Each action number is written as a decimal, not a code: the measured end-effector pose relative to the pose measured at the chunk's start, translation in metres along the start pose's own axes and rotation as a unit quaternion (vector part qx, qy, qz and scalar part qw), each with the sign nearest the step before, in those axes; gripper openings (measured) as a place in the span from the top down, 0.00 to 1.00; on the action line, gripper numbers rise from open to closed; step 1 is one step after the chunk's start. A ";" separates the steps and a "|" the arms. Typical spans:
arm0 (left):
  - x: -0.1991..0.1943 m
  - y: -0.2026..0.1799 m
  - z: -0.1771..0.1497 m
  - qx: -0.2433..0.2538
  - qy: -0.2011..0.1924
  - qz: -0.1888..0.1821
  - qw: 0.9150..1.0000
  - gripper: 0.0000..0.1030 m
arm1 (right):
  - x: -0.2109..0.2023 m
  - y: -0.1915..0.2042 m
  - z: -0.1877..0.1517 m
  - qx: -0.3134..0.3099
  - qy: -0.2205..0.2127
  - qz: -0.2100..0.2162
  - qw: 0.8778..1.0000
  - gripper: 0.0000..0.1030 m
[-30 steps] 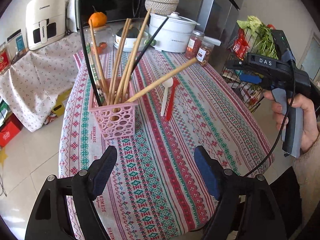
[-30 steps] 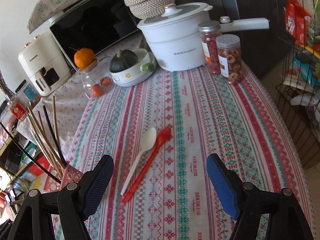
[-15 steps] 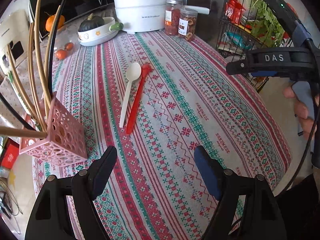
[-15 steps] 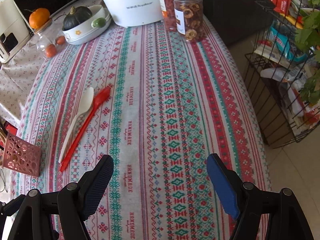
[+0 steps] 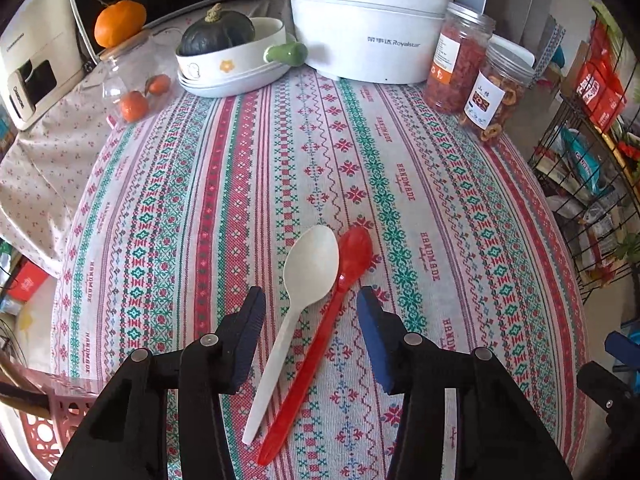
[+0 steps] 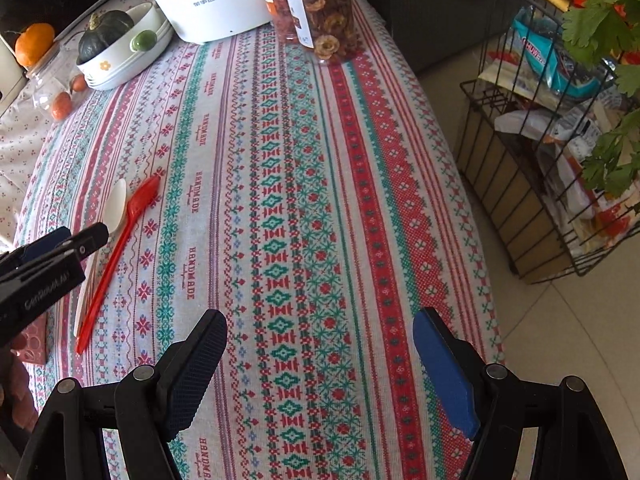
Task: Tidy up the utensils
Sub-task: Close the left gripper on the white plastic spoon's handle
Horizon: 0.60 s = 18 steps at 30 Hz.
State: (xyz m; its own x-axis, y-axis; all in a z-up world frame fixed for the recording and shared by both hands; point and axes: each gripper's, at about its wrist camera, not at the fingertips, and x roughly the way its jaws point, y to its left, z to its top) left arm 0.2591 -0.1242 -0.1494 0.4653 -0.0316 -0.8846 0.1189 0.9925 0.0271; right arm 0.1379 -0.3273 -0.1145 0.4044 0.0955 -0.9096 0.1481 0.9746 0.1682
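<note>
pickup step: my left gripper (image 5: 309,304) is closing, pads not yet touching, around the white plastic spoon (image 5: 298,300) and red plastic spoon (image 5: 320,330) lying side by side mid-cloth on the striped tablecloth (image 5: 400,184). bowls point toward the far edge, handles toward me. next: pinch one handle cleanly. my right gripper (image 6: 320,364) hangs spread, empty.

The left claw (image 5: 309,304) has moved from the pink basket (image 5: 48,420) to straddle the white spoon (image 5: 296,304) and red spoon (image 5: 320,332), jaws closing.
</note>
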 end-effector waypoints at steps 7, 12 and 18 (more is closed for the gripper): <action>0.027 0.006 0.017 0.002 0.023 -0.003 1.000 0.60 | 0.001 -0.002 -0.002 -0.001 0.006 0.004 1.000 0.21; 0.036 0.005 0.015 0.003 0.036 -0.020 0.999 0.61 | -0.001 -0.005 -0.002 0.005 0.003 0.005 1.000 0.21; 0.038 0.005 0.014 -0.003 0.035 -0.033 0.999 0.62 | 0.002 -0.004 -0.002 0.004 0.005 0.004 1.000 0.21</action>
State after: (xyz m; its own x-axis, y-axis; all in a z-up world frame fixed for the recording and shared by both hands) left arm 0.2897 -0.1221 -0.1759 0.3944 -0.0886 -0.9147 0.1419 0.9893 -0.0346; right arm 0.1362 -0.3305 -0.1173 0.3959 0.1057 -0.9122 0.1526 0.9720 0.1789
